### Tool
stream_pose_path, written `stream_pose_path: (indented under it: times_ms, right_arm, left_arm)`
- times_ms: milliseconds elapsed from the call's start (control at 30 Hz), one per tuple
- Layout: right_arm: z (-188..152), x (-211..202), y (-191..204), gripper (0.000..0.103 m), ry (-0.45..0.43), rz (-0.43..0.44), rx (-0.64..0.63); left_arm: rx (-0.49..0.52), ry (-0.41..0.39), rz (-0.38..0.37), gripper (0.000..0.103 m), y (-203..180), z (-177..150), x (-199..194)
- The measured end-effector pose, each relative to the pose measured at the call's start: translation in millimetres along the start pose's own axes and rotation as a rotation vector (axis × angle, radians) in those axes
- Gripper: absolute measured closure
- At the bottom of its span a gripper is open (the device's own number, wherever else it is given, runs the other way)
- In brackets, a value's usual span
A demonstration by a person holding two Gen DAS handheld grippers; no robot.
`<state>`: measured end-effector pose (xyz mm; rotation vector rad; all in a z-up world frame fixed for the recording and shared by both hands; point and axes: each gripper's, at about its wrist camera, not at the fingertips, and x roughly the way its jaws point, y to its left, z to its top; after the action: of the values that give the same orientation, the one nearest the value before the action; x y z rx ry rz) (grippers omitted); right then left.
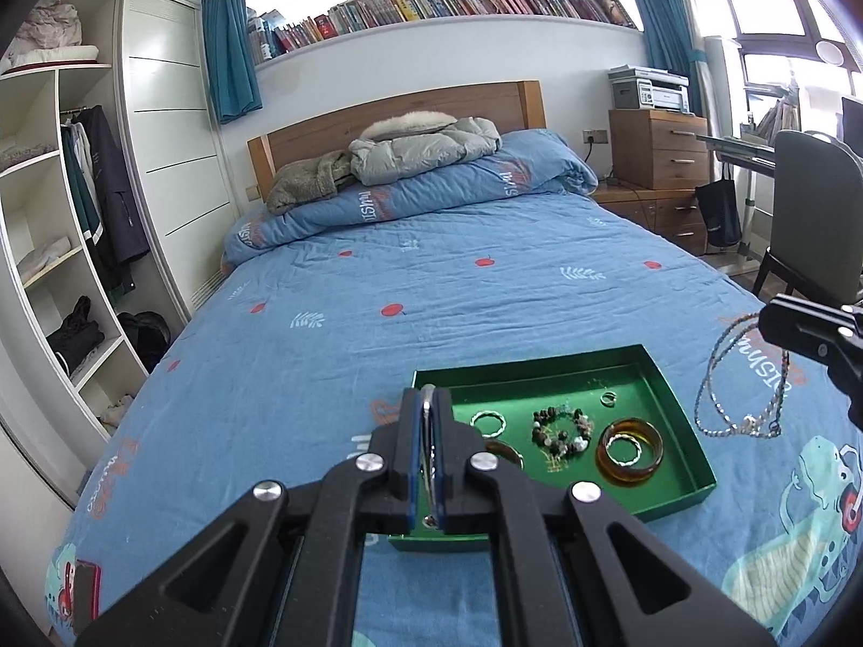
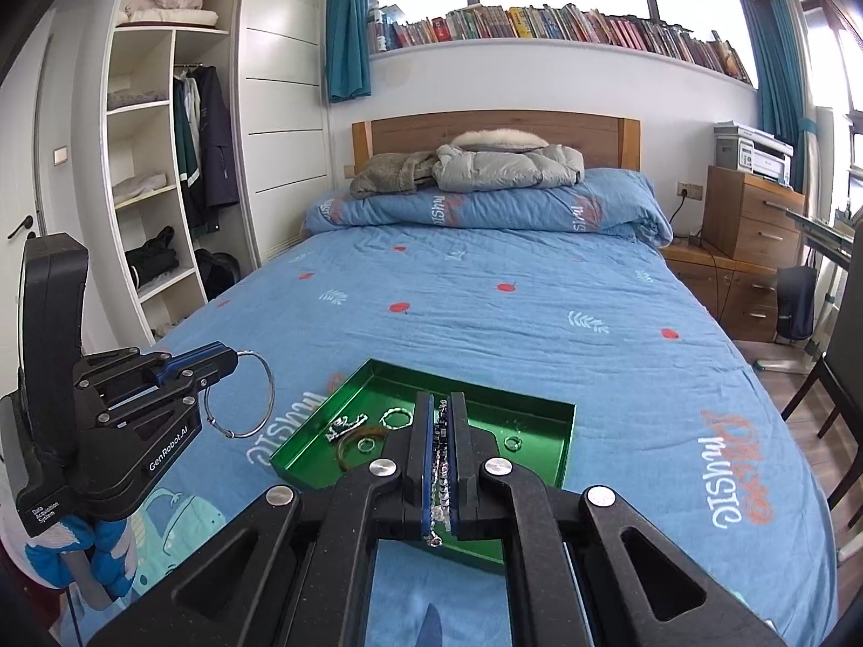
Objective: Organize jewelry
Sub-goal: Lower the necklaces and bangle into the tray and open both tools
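Room: a bedroom with a wooden headboard (image 1: 396, 113), a row of books on a ledge under the windows (image 1: 458, 2), teal curtains, an open white wardrobe (image 1: 59, 226) on the left and a wooden chest of drawers (image 1: 661, 148) on the right.
Surface: a bed under a light-blue printed bedsheet (image 1: 431, 296); a folded blue duvet (image 1: 431, 188) lies at the headboard end with a grey padded jacket (image 1: 426, 148) on top.
Tray: a shallow rectangular green metal tray (image 1: 539, 372) sits on the bed near its foot edge, about midway across.
Tray contents: a translucent amber bangle (image 1: 628, 450) with a thin silver ring lying inside it, a dark beaded bracelet (image 1: 561, 428), a twisted silver ring (image 1: 488, 421) and a small silver ring (image 1: 608, 398) near the tray's far right corner.
Left hand-held gripper (image 1: 429, 445): jaws closed tight on a large thin silver wire hoop (image 2: 240, 393); the right wrist view shows the hoop hanging from its tips above the sheet, to the left of the tray.
Right hand-held gripper (image 2: 442, 458): jaws closed tight on a silver chain necklace (image 1: 739, 377); the left wrist view shows its loops dangling above the bed just beside the tray's right edge.
Person: a blue-and-white sleeve (image 2: 81, 555) shows under the left hand-held gripper.
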<state>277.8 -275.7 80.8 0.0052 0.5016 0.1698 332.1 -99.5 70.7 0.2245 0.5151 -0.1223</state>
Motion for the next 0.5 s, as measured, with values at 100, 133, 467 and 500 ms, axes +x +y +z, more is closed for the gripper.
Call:
stream_pose_path:
  times_ms: [100,133,467,500]
  right_arm:
    - [13,22,-3,0.099,-0.010,-0.008,-0.014]
    - [16,29,-4,0.099,-0.012,-0.012,-0.019]
    - [13,126,-29,0.099,0.062,0.000,0.043]
    - [10,136,-32,0.099,0.074,0.006,0.052]
  left_arm:
    - [-0.004,0.014,-0.014,0.100,0,14,25]
    - [-0.008,0.025,-0.020,0.100,0,17,35]
    - [0.014,0.157,-0.063,0.100,-31,17,135]
    - [0.015,0.169,-0.070,0.100,-35,16,143]
